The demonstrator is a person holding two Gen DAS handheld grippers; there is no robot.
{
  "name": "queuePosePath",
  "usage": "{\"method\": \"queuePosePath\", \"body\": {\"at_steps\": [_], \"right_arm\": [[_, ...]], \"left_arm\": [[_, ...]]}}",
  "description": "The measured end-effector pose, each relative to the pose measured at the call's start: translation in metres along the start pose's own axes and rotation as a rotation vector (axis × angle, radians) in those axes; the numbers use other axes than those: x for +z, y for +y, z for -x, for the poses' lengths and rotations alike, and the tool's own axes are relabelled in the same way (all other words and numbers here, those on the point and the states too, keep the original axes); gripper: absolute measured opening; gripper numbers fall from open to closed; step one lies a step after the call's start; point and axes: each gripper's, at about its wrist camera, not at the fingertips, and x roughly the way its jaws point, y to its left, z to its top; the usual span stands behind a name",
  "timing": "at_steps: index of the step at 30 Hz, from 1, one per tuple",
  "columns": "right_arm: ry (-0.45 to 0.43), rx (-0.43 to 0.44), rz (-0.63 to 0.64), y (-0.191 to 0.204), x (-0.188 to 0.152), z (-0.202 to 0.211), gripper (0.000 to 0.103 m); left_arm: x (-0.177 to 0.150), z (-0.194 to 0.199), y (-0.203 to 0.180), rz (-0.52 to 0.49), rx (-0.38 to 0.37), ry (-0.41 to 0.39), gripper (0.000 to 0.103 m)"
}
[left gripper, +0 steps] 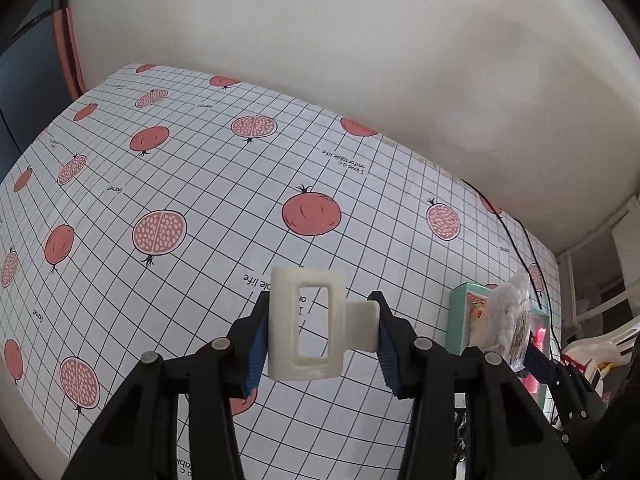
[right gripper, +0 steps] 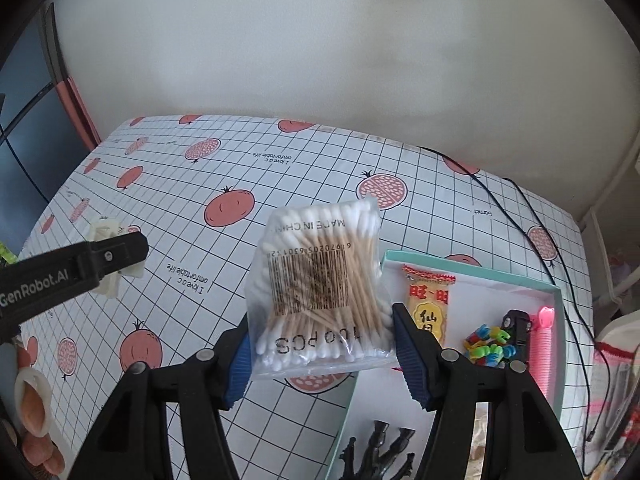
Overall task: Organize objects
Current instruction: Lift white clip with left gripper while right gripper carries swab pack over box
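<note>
Nearest the right wrist camera, the right gripper [right gripper: 320, 344] has its black arms and blue ribbed pads [right gripper: 412, 364] closed onto the lower sides of a clear plastic bag of wooden-stemmed cotton swabs [right gripper: 320, 280], held upright above the table. The bag shows a barcode and upside-down print reading "100 PCS".

Just right of and below the bag sits a shallow white box with mint-green walls [right gripper: 560, 320]. Inside it lie a yellow and red snack packet [right gripper: 430, 304], a cluster of bright multicoloured plastic pieces [right gripper: 486, 344], a small black blocky toy [right gripper: 518, 324], a pink ribbed tube [right gripper: 542, 352] and, at the near end, a black branching plastic figure [right gripper: 376, 452]. A thin black cable [right gripper: 532, 216] runs across the white grid-patterned tablecloth printed with red pomegranates [right gripper: 200, 184] behind the box.

In the left wrist view, the left gripper [left gripper: 320, 332] pinches a cream-white plastic rectangular frame with a side tab [left gripper: 308, 324] between its blue pads, one pad on the frame's edge and the other on the tab, lifted clear of the cloth. The bag and box appear close by at its right edge. From the right wrist camera, the gripper's black arm partly hides that frame at far left.
</note>
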Motion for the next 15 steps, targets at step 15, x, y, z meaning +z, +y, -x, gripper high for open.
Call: {"method": "queuePosePath", "body": {"at_steps": [15], "right_arm": [[0.021,-0.113,-0.14,-0.117,-0.028,0.041,0.065]], "left_arm": [[-0.023,0.005,-0.084,-0.104,-0.091,-0.002,0.049]]}}
